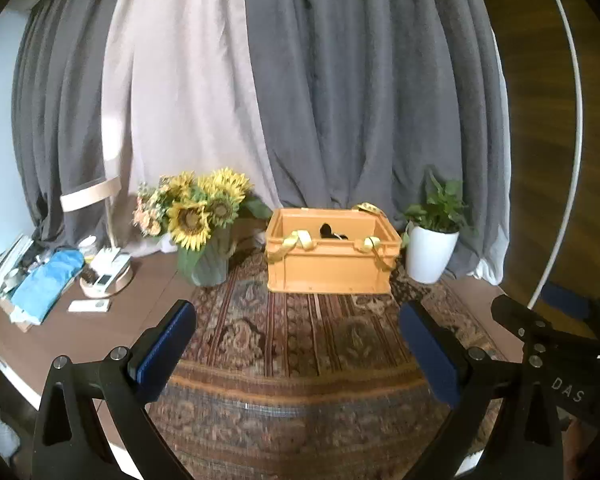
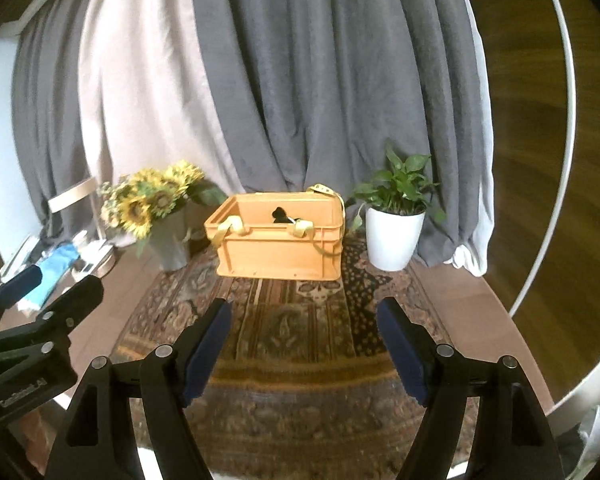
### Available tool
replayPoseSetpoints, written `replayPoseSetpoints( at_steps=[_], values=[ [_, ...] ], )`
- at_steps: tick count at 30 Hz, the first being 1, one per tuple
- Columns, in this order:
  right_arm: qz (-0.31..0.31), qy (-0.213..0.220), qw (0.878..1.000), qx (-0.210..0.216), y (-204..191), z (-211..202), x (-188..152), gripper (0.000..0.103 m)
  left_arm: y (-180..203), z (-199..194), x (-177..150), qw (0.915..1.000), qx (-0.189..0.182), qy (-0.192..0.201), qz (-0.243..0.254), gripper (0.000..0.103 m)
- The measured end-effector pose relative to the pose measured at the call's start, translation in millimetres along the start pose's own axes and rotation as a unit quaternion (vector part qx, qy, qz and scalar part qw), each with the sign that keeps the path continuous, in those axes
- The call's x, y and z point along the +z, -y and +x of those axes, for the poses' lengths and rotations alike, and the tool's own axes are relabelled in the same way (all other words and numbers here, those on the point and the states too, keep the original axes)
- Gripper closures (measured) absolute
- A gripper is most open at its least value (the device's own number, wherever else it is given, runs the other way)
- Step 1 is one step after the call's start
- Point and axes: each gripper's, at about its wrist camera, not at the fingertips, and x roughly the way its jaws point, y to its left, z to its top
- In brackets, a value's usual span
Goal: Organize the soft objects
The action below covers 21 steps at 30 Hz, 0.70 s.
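An orange plastic crate [image 1: 329, 267] stands on a patterned rug [image 1: 292, 344] on the table, also in the right wrist view [image 2: 278, 254]. Yellow straps [image 1: 298, 240] hang over its rim, and a dark soft object [image 1: 327, 231] shows inside, also in the right wrist view [image 2: 280, 215]. My left gripper [image 1: 296, 320] is open and empty, held above the rug in front of the crate. My right gripper [image 2: 304, 316] is open and empty, also in front of the crate. The right gripper shows at the right edge of the left wrist view [image 1: 540, 328].
A vase of sunflowers [image 1: 204, 220] stands left of the crate. A white pot with a green plant [image 1: 430, 252] stands to its right. A lamp base, blue cloth [image 1: 48, 284] and small items lie at far left. Grey and white curtains hang behind.
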Motion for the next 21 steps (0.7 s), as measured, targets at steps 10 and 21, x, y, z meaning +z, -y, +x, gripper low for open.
replayPoseSetpoints(
  at_steps=[10, 21],
  values=[
    [-0.01, 0.005, 1.0, 0.022, 2.3, -65.2, -40.7, 0.027, 12.1, -70.0, -28.6, 0.9993, 0.032, 0.013, 0.011, 0.0],
    [-0.002, 0.024, 1.0, 0.017, 3.8, -99.8, -51.6, 0.027, 13.7, -97.4, -36.6, 0.9991, 0.035, 0.016, 0.019, 0.0]
  ],
)
